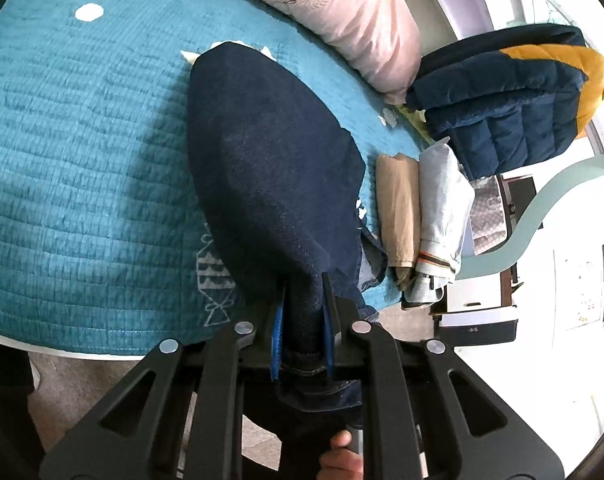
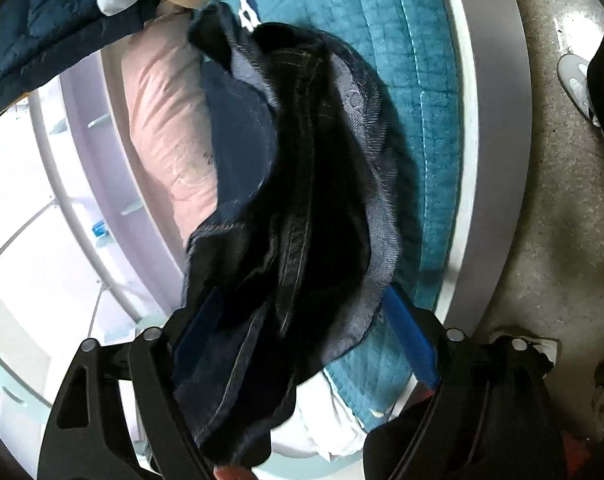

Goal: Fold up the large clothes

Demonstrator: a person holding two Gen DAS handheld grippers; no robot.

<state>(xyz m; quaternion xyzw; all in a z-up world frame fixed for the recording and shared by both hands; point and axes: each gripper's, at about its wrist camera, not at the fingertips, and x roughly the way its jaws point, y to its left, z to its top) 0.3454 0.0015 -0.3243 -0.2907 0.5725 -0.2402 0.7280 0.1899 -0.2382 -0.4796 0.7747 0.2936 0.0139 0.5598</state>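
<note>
Your left gripper [image 1: 303,312] is pinching a fold of the dark blue denim jeans [image 1: 270,160], blue pads pressed tight against the cloth from both sides. The jeans stretch away from it across the teal quilted bedspread [image 1: 82,160], their far end lying on the spread just short of the long pale pink pillow [image 1: 333,12]. Your right gripper [image 2: 302,320] has its fingers spread wide, with bunched denim [image 2: 302,168] draped between them above that same bedspread [image 2: 413,60]; whether either pad grips the cloth, you cannot tell.
</note>
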